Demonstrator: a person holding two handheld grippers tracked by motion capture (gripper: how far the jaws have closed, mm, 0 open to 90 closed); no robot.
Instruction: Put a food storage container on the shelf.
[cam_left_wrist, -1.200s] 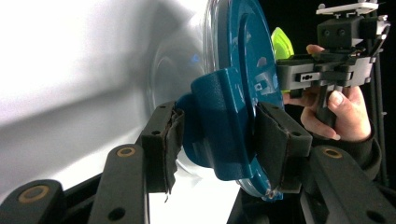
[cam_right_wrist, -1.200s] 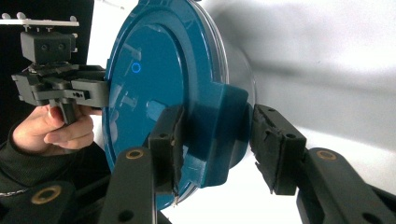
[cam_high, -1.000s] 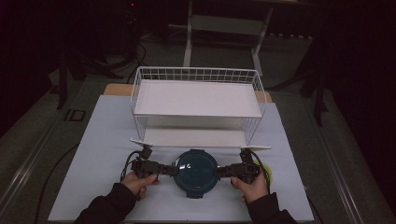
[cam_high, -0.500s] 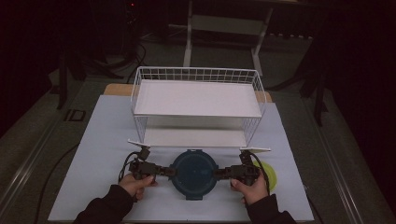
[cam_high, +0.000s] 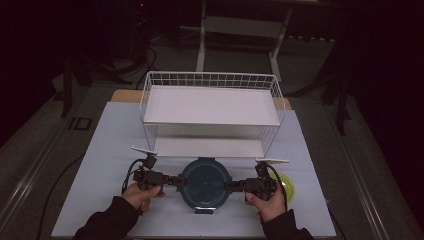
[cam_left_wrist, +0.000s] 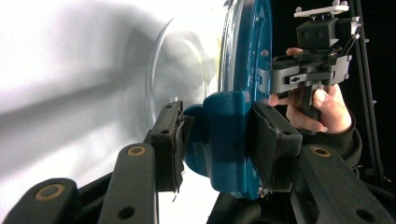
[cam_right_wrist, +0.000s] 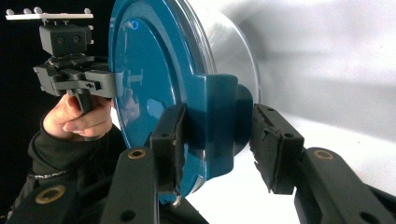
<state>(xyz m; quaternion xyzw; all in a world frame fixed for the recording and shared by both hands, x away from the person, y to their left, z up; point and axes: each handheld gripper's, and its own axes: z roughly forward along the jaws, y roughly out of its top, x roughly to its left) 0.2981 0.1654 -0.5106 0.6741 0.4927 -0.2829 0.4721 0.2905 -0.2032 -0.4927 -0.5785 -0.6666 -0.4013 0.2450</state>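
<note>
Nearest the person, two dark-sleeved forearms come in over the white counter (cam_high: 100, 150), each hand holding a black gripper. The left gripper (cam_high: 172, 181) points inward at the left clip of a round clear container with a teal lid (cam_high: 206, 182); in the left gripper view its jaws pinch that teal clip, both pads pressed against it. The right gripper (cam_high: 234, 185) meets the container's opposite clip. In the right gripper view one pad lies against the lid side of the clip while the other stands a little off it (so the jaws are spread around the clip, not clamped). The container sits between the two grippers at the counter's near edge. Just beside the right hand (cam_high: 265, 200) lies a small yellow-green round dish (cam_high: 287, 184), partly hidden. Farther back stands a white wire two-tier rack (cam_high: 212, 107), its lower shelf just behind the container.
</note>
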